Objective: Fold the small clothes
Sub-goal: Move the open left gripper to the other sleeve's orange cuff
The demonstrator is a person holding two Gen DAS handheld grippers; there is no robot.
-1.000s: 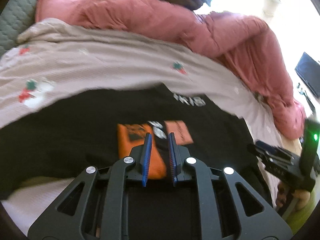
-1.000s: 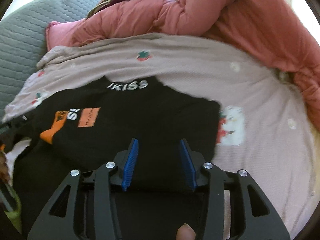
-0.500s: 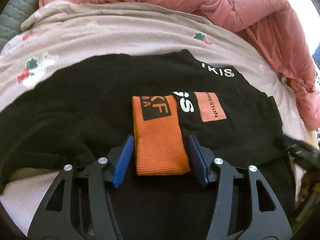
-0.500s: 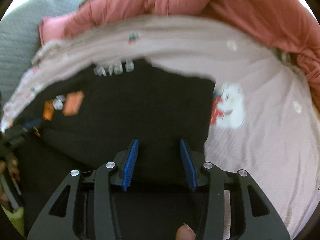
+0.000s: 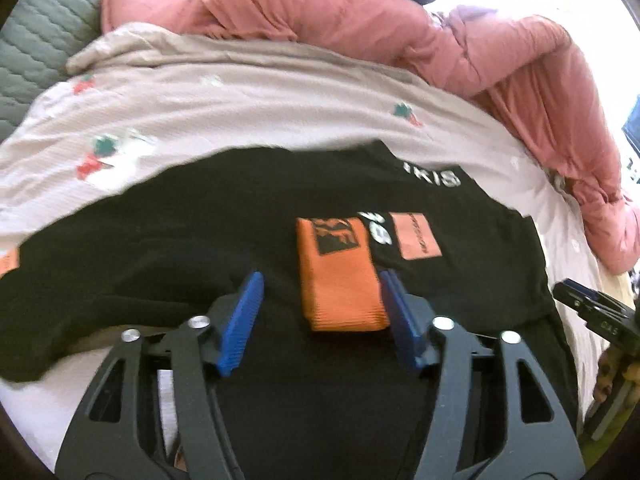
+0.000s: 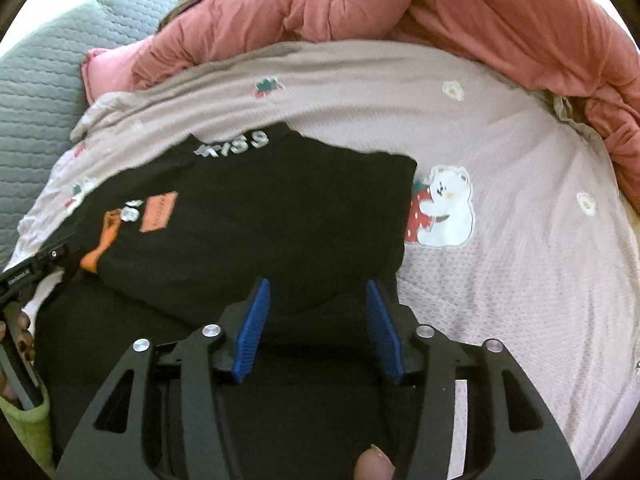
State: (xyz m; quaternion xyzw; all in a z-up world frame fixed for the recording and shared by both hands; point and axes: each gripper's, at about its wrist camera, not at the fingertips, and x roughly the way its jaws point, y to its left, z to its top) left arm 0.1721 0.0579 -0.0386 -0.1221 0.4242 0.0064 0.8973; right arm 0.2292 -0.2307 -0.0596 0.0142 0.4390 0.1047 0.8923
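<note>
A black top (image 5: 192, 240) with white lettering and an orange patch lies folded on the bed sheet (image 5: 240, 96). Its orange sleeve cuff (image 5: 340, 284) rests flat on the black cloth. My left gripper (image 5: 322, 320) hovers over it with its jaws opening. The cuff lies between the blue pads, close to the right one, and the left pad stands well clear. In the right wrist view the same top (image 6: 260, 216) spreads below my right gripper (image 6: 318, 332). Those jaws are opening too, over black cloth near the top's right edge, with nothing pinched. Each gripper shows at the edge of the other's view.
A bunched pink quilt (image 5: 360, 20) runs along the back and right side of the bed. A grey quilted cushion (image 5: 36, 40) is at the far left. The sheet (image 6: 520, 280) carries strawberry and bear prints (image 6: 444, 208) right of the top.
My left jaws went from almost shut over the orange cuff to wide apart, and the cuff now lies flat and free. My right jaws widened, and both views shifted a little.
</note>
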